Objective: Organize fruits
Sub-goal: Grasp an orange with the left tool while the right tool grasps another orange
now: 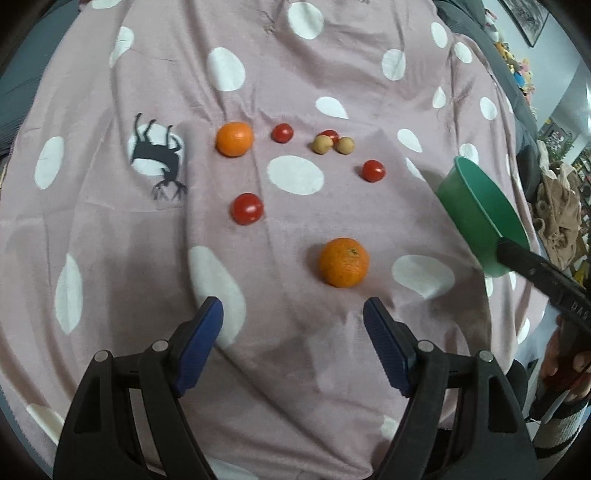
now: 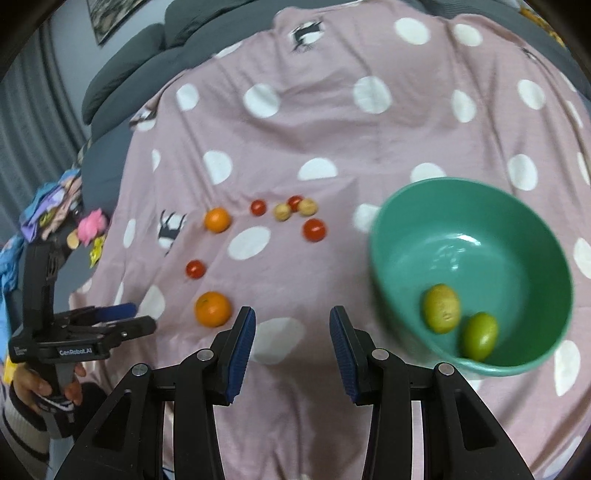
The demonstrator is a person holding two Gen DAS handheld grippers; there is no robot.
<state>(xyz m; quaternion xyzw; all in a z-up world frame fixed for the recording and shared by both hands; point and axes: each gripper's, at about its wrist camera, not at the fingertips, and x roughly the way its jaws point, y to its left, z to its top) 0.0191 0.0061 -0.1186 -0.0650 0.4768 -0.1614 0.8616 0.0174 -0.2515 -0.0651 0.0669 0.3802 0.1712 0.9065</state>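
Pink polka-dot blanket (image 2: 332,122) over dark grey sofa (image 2: 122,66), framed picture (image 1: 530,18) on wall

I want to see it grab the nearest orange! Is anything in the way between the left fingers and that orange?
Nothing visible is. The left gripper is open and empty, and only bare spotted cloth lies between it and the near orange. The tomatoes sit farther back, off the path.
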